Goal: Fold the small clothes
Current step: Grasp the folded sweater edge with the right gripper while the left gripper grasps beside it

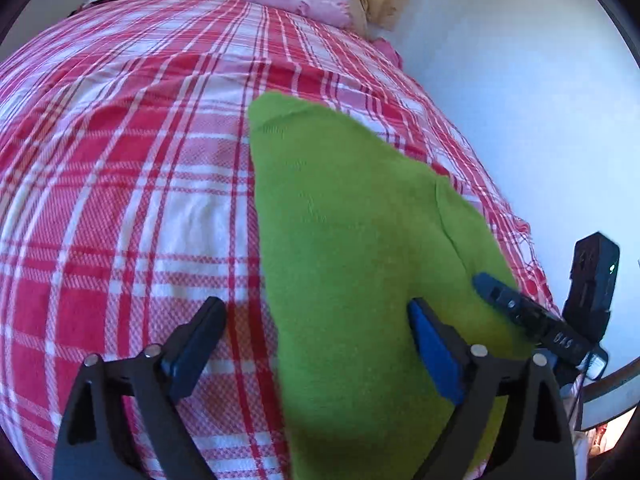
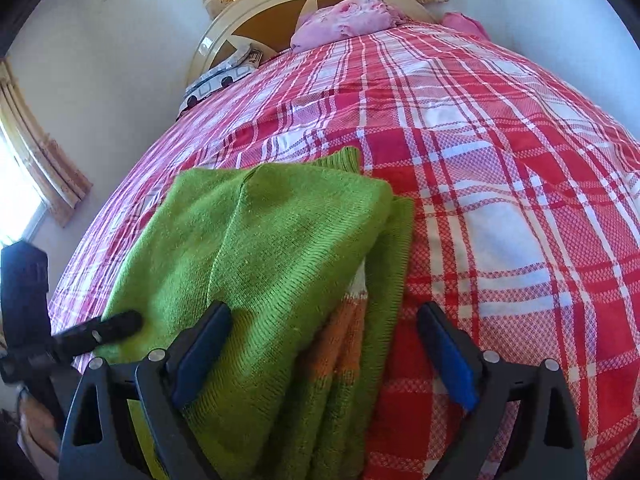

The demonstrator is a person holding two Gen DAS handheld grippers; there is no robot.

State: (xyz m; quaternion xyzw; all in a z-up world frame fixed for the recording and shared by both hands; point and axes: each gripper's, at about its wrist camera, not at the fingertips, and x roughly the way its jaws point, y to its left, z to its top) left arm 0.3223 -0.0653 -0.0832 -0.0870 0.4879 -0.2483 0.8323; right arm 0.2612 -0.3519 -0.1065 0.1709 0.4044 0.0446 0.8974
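A green knit garment (image 1: 352,240) lies on the red and white plaid bed cover (image 1: 120,168). My left gripper (image 1: 316,320) hangs open over the garment's near left edge. One pad is above the plaid and the other above the green knit, and neither presses on it. One finger (image 1: 500,296) of my right gripper shows at the garment's right side. In the right wrist view the green garment (image 2: 288,240) is folded over itself, with orange and white stripes (image 2: 340,336) showing in the fold. My right gripper (image 2: 324,320) is open above it. A left gripper finger (image 2: 116,328) rests by its left edge.
A pink flowered pillow (image 2: 344,16) and a black and white patterned pillow (image 2: 220,76) lie against the cream headboard (image 2: 208,40) at the far end. A pale wall (image 1: 500,60) runs along the bed's side. Bare plaid cover (image 2: 520,200) stretches beside the garment.
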